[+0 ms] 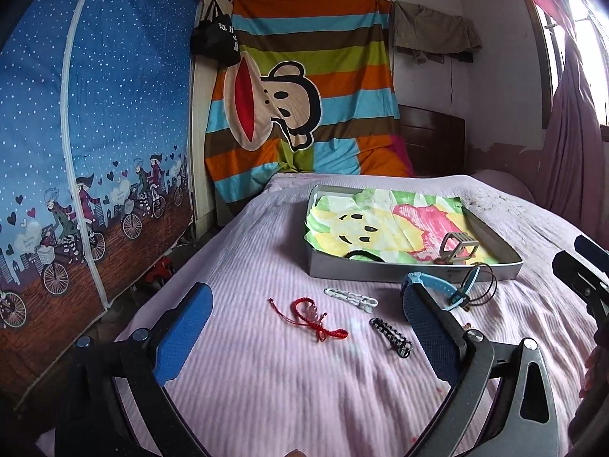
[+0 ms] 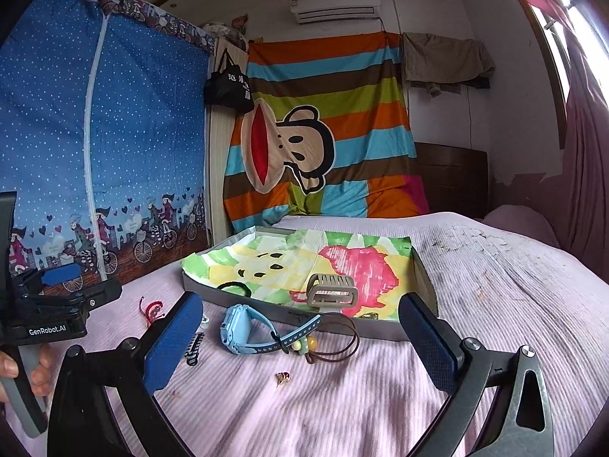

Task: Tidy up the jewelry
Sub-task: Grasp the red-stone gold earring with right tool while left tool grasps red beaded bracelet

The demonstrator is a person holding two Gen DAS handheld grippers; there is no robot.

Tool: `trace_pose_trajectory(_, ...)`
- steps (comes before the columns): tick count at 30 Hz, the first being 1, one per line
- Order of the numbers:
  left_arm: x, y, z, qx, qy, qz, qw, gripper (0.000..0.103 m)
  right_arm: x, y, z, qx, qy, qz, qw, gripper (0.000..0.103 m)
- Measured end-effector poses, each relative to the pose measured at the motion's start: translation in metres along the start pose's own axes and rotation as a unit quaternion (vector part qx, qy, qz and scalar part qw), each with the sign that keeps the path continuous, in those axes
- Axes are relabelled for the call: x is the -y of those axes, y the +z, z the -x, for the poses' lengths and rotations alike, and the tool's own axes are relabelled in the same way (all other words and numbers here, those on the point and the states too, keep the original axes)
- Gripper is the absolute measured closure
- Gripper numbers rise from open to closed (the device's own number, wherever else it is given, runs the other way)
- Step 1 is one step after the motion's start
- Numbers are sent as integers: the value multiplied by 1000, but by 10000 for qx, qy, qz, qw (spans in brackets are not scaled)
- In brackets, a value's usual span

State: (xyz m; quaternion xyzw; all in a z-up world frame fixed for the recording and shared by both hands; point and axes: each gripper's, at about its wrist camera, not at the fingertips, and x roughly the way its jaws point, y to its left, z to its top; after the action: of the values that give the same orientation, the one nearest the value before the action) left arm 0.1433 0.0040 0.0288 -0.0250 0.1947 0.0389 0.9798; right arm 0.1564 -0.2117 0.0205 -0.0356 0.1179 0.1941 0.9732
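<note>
L gripper [image 1: 304, 327] spread wide, empty, above the red string bracelet [image 1: 308, 314] on the bed [image 1: 266, 400]; R gripper [image 2: 300, 335] also agape, by the blue watch [image 2: 247, 329]. Tray [image 1: 380, 270] far-right. Drop straight, pinch bracelet's knotted middle w/o snagging blanket.

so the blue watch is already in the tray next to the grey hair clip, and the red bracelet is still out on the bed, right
Not quite. The blue watch is not in the tray; it lies on the bed just in front of it, as the right wrist view shows. The grey hair clip is in the tray, and the red bracelet is still on the bed.
</note>
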Motion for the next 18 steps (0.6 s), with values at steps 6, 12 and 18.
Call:
trace_pose_trajectory(6, -8, -16, -3, -154, 2, -231, 9996, 5, -6, -13, -9, -286, 100, 32, 9995, 0)
trace_pose_trajectory(12, -11, -25, -18, -381, 136, -222, 9989, 5, -14, -26, -25, -687, 112, 119, 9975, 0)
trace_pose_trajectory(18, -10, -25, -35, -687, 44, -258, 9973, 5, -14, -37, -44, -1106, 40, 168, 9937, 0)
